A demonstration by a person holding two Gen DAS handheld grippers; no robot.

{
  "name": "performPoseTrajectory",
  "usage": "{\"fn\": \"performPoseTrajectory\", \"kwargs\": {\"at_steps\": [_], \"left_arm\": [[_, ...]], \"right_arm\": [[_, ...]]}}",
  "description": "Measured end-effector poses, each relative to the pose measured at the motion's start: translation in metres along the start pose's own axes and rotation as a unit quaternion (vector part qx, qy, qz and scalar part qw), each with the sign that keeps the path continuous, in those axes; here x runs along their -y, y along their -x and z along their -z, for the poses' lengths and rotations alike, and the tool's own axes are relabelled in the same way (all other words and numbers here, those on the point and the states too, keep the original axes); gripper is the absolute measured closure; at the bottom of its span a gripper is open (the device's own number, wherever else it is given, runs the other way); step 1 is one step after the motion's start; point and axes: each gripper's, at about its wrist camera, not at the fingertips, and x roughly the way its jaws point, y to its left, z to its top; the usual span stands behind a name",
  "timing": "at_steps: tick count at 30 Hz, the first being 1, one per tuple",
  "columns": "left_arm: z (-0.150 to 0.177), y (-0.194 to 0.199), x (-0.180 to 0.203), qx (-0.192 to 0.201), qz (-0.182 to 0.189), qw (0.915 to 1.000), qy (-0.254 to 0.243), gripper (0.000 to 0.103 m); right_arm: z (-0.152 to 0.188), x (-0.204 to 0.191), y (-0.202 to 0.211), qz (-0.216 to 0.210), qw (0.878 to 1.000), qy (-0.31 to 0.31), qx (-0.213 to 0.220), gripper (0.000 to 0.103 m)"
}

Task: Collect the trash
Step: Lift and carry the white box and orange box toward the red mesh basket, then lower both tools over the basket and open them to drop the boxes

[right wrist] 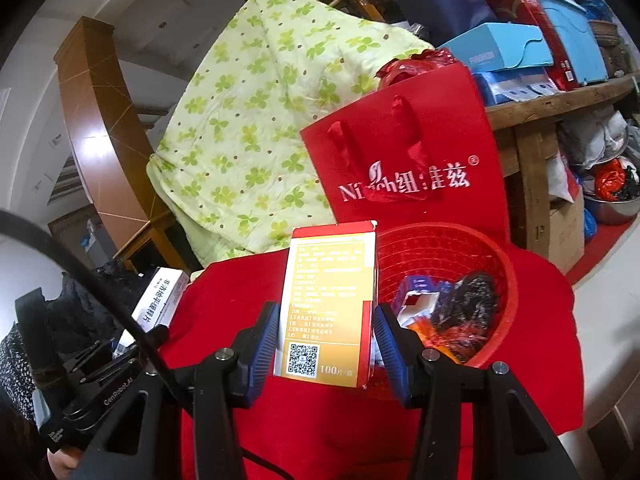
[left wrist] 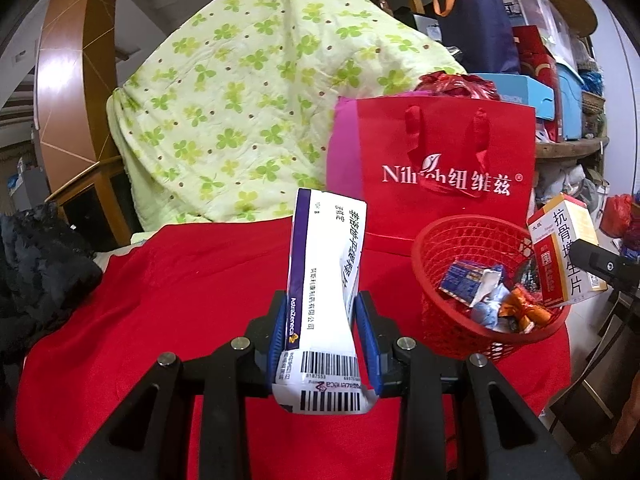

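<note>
My left gripper clamps a white carton above the red cloth, while my right gripper pinches a yellow box just short of the basket. I judge both are mid-carry; next I must bring each over the rim and release.

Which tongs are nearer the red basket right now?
Right. The right tongs, shut on the yellow box, sit at the red basket rim. The left tongs, shut on the white box, hang farther off to its left.
</note>
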Motion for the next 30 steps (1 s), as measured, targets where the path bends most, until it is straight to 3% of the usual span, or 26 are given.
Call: {"fn": "performPoseTrajectory", "kwargs": {"at_steps": [30], "left_arm": [[-0.014,0.009,0.026,0.015,0.024,0.9994,-0.021,0.067]], "right_arm": [[-0.006,0.004,0.016,0.009,1.000,-0.002,0.013,0.052]]}}
